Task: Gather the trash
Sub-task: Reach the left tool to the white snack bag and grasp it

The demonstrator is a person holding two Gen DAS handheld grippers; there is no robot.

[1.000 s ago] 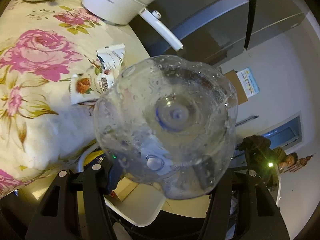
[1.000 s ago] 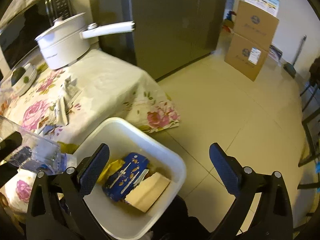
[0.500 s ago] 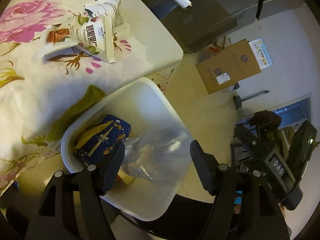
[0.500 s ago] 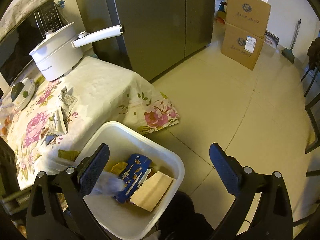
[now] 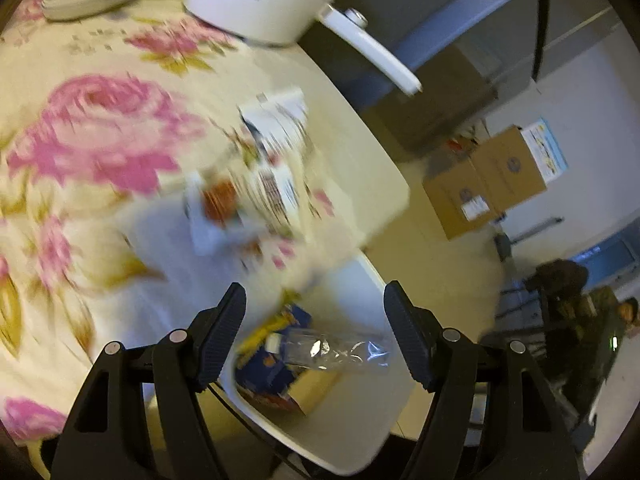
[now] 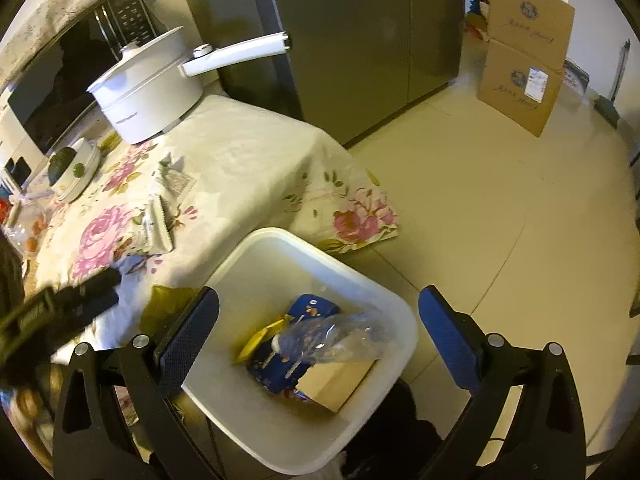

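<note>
Now, bottle (image 6: 332, 340) inside bin (image 6: 400, 312)

The left gripper (image 5: 316, 308) points downward at a slant, and its two black fingers (image 5: 218, 334) stand wide apart with nothing pressed between the pads. The right gripper (image 6: 318, 320) also tilts steeply down, its blue-padded fingers (image 6: 450, 334) spread wide and empty. The left gripper also shows at the left edge of the right wrist view.

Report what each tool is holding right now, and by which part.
Nothing is held. The left tool and right tool are both open and empty; the clear plastic bottle lies loose in the white bin.
</note>
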